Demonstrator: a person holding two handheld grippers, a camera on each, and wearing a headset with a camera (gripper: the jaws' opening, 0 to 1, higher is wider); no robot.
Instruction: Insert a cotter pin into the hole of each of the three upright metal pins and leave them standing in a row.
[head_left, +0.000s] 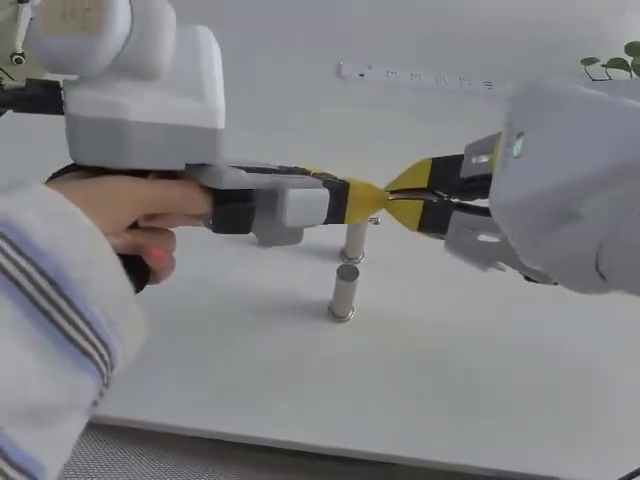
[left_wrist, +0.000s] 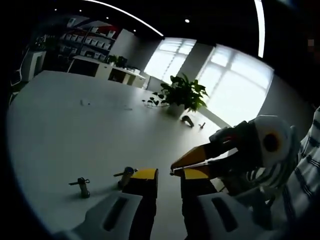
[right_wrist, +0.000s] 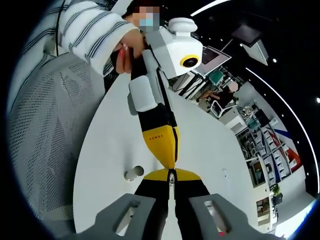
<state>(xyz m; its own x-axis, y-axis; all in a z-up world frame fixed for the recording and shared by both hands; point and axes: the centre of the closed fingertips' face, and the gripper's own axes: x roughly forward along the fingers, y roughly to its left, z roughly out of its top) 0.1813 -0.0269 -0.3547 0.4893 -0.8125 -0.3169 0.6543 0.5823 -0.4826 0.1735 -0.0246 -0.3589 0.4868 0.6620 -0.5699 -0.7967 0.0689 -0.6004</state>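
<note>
- Here, the right gripper (right_wrist: 171, 176) is clamped on a thin cotter pin (right_wrist: 171, 184), with its yellow tips pressed together.
- The left gripper (left_wrist: 170, 175) meets it tip to tip above the white table (head_left: 250, 390); its jaws stand slightly apart.
- Below them, the near metal pin (head_left: 345, 291) stands upright, with the far metal pin (head_left: 355, 243) just behind it.

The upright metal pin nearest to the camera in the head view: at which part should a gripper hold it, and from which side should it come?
I would hold the metal pin at mid-height of its round shaft, jaws level, one on each side. Come from the near side: it stands upright on the table, and a second pin stands just behind it.
</note>
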